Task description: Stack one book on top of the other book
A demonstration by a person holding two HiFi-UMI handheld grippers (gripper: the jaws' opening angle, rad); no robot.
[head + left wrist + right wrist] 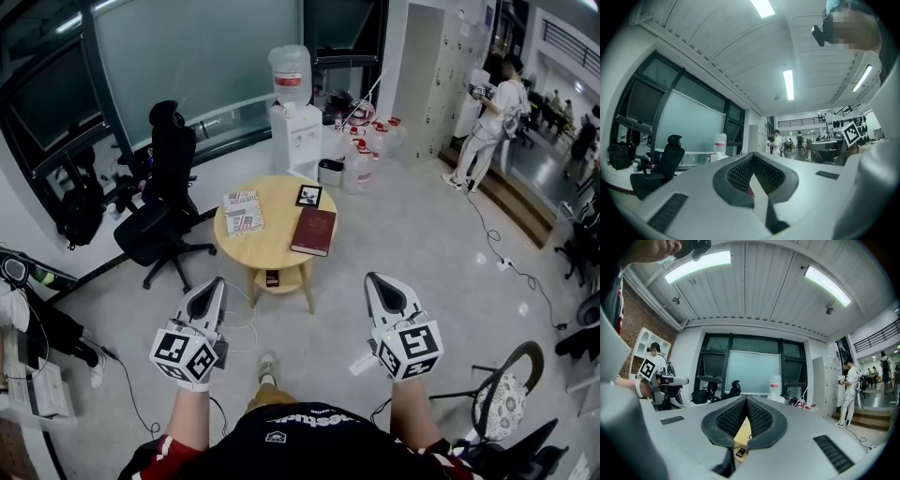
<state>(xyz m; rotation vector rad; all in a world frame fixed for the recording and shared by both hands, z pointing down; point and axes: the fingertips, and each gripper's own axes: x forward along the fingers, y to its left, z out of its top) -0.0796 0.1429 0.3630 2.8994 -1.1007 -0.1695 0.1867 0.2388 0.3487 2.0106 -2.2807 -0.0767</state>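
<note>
The round wooden surface stands on the floor, well ahead of the person. Two books lie on it, apart from each other. The bigger one is a dark red book on the right side, close to the rim. It looks thick and stiff, with a hard cover, so I think it is a bit heavy and will not bend. A good place to take hold is its near edge by the rim, where a claw could pinch the cover and pages together. The other is a white and red book on the left side. It looks thin and maybe floppy, so it could sag if held by one corner. The left claw and the right claw are both clenched shut on nothing, held level and far from the books.
</note>
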